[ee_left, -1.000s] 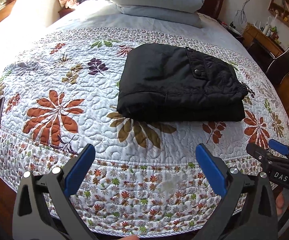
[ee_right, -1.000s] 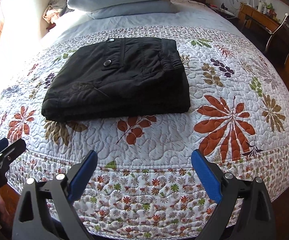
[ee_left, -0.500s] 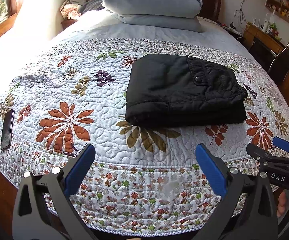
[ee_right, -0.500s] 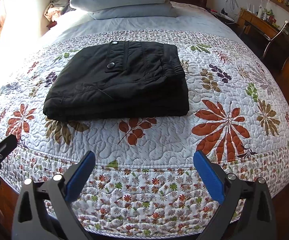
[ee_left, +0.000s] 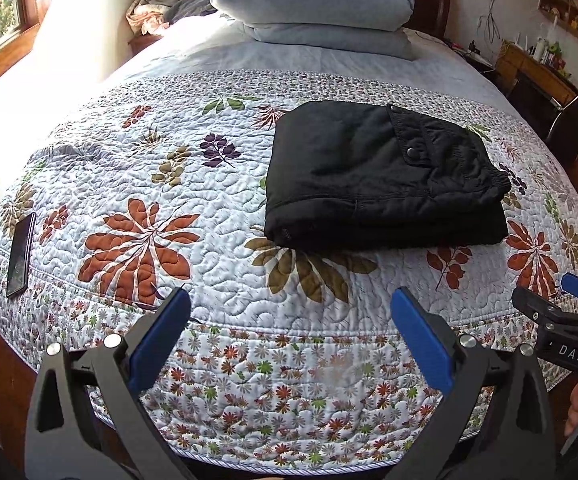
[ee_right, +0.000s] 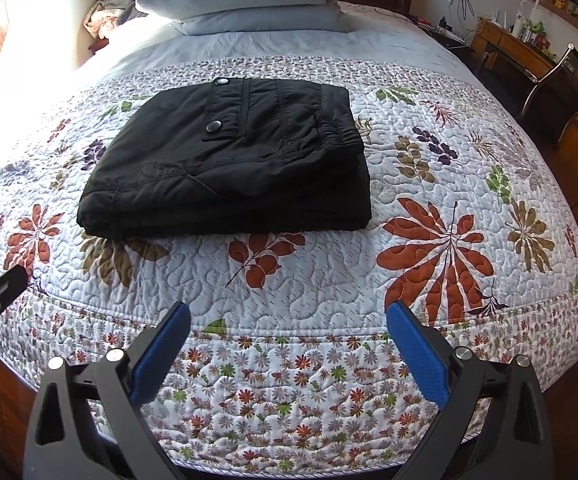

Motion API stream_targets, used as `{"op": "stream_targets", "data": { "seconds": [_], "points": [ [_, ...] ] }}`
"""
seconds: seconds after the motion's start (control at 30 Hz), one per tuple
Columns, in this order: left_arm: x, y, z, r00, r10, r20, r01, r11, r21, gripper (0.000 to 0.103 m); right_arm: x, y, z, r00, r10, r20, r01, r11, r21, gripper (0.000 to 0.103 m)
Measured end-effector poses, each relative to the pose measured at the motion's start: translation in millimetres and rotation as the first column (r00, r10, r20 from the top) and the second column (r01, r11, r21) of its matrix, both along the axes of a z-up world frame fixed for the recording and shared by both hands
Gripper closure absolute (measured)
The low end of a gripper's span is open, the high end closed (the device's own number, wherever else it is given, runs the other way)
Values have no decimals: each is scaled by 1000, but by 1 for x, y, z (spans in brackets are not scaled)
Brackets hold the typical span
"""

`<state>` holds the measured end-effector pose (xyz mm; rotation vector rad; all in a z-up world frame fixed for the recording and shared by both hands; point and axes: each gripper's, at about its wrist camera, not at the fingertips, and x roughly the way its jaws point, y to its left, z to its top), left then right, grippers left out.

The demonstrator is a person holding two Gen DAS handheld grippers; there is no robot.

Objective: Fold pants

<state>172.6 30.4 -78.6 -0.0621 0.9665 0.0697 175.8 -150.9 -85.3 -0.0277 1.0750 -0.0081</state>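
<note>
Both grippers spread wide, holding nothing: left gripper [ee_left: 291,320] and right gripper [ee_right: 289,336] hover off the quilt [ee_right: 329,280] edge (black pants [ee_right: 229,168] folded, well apart).

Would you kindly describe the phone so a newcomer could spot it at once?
Start at the floral quilt covering the bed. Follow its near edge to the far left corner, well away from the folded black pants. The phone is the thin dark slab lying flat there.

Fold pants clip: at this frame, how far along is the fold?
Done, by the look of it: the black pants lie as a compact layered rectangle on the quilt. In hand: nothing; the left gripper and right gripper are open, short of the pants. Left: nothing evident.
</note>
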Motion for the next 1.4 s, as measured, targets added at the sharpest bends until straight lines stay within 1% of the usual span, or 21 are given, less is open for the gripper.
{"op": "stream_targets", "data": {
  "seconds": [0.27,0.5,1.13,1.4],
  "points": [
    [0,1,-2,1000,3,-4,-3,1000,13,3,-2,-1,4,1000,11,9,-11,1000,5,4],
    [0,5,-2,1000,12,-5,-12,1000,15,3,-4,2,12,999,31,33,-31,1000,6,4],
    [-1,2,-1,1000,7,-2,-7,1000,17,3,-3,2,12,999,37,32,-37,999,9,4],
    [-1,2,-1,1000,5,1,-5,1000,2,3,-2,0,10,999,38,28,-38,999,5,4]
  ]
}}
